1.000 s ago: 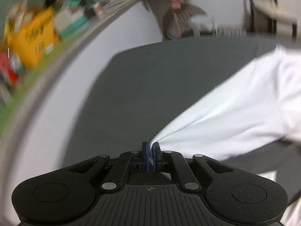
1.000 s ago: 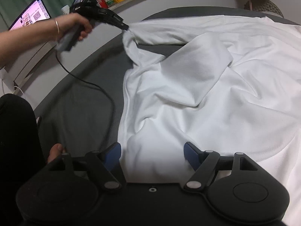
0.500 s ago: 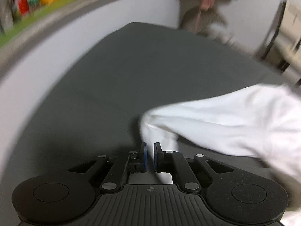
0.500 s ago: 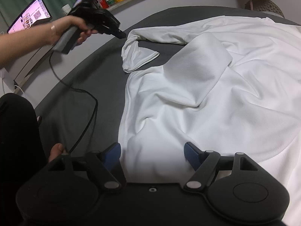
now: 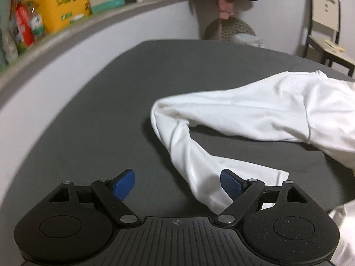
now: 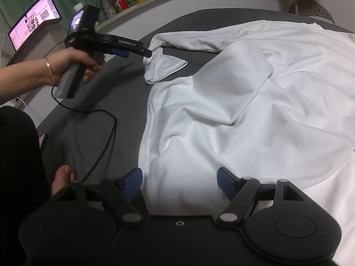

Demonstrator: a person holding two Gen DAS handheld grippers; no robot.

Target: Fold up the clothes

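Observation:
A white long-sleeved shirt [image 6: 221,110] lies crumpled on a dark grey bed [image 5: 111,110]. Its left sleeve [image 5: 193,155] lies bent on the sheet, cuff end toward me. My left gripper [image 5: 177,182] hangs just over that cuff with its jaws opening wide; the cloth rests by the right pad [image 5: 230,185], and neither pad presses on it. In the right wrist view a hand holds the left gripper [image 6: 148,54] at the sleeve [image 6: 164,64]. My right gripper [image 6: 179,177] stands open over the shirt's near edge, with cloth below the gap.
A black cable [image 6: 104,146] loops across the sheet from the left gripper's handle. A bare foot [image 6: 62,177] rests at the near left. A ledge with a yellow box [image 5: 64,8] and bottles runs along the wall. A laptop [image 6: 33,20] and a chair [image 5: 326,33] stand beyond.
The left gripper let go of the sleeve and spread its jaws; the sleeve dropped onto the sheet. The left hand sank toward the cuff. The right gripper stayed put.

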